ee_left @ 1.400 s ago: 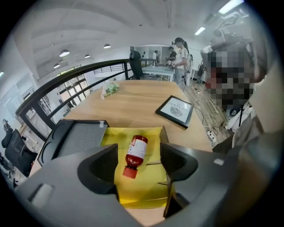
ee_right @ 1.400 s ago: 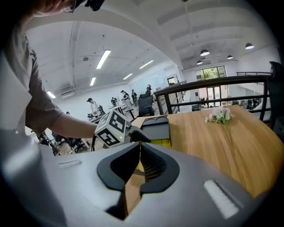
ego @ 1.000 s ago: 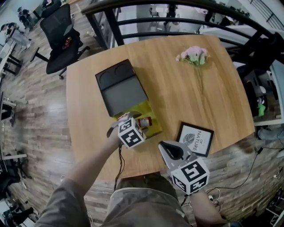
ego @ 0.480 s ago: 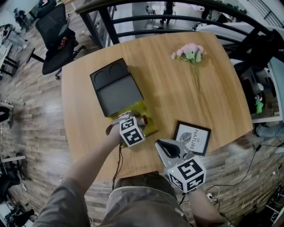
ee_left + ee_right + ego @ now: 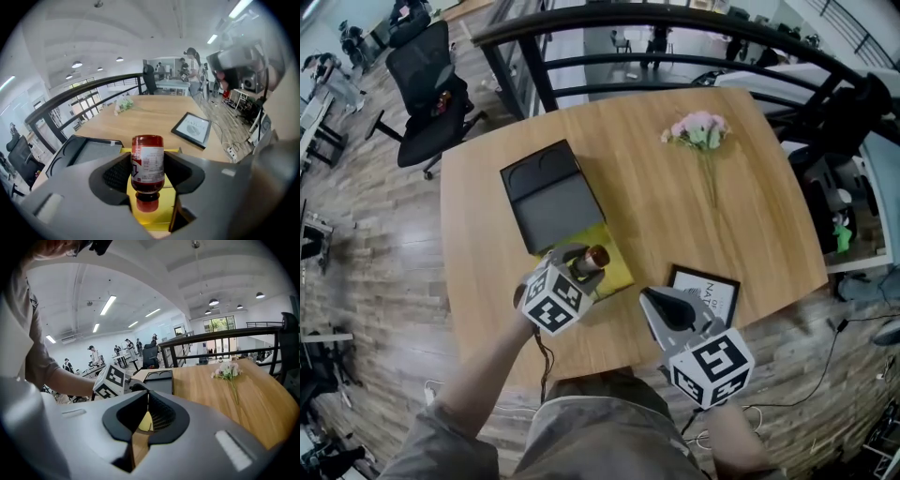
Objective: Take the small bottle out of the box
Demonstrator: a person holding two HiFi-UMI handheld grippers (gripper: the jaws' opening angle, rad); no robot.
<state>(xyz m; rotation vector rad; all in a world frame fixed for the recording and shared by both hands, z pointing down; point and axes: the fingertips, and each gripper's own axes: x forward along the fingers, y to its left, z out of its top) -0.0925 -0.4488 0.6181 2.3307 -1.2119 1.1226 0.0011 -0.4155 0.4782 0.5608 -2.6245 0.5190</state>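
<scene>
The small bottle (image 5: 147, 164), filled dark red and wearing a white label, sits between the jaws of my left gripper (image 5: 148, 163), cap toward the gripper's body. Both pads press on its sides. From the head view the small bottle (image 5: 589, 261) is held by the left gripper (image 5: 579, 267) just above the box (image 5: 617, 270), whose inside is yellow and whose black lid (image 5: 551, 197) lies folded back on the table. My right gripper (image 5: 651, 300) hovers near the table's front edge, to the right of the box. Its jaws are shut, with nothing between them (image 5: 148, 397).
A framed print (image 5: 705, 292) lies by the front edge, close to the right gripper. A bunch of pink flowers (image 5: 698, 131) lies at the far right of the wooden table (image 5: 656, 197). Behind the table there is a black railing (image 5: 675, 19) and an office chair (image 5: 431, 94).
The left gripper, which was down in the box, has closed on the bottle and lifted it up and back toward me. The right gripper has barely moved.
</scene>
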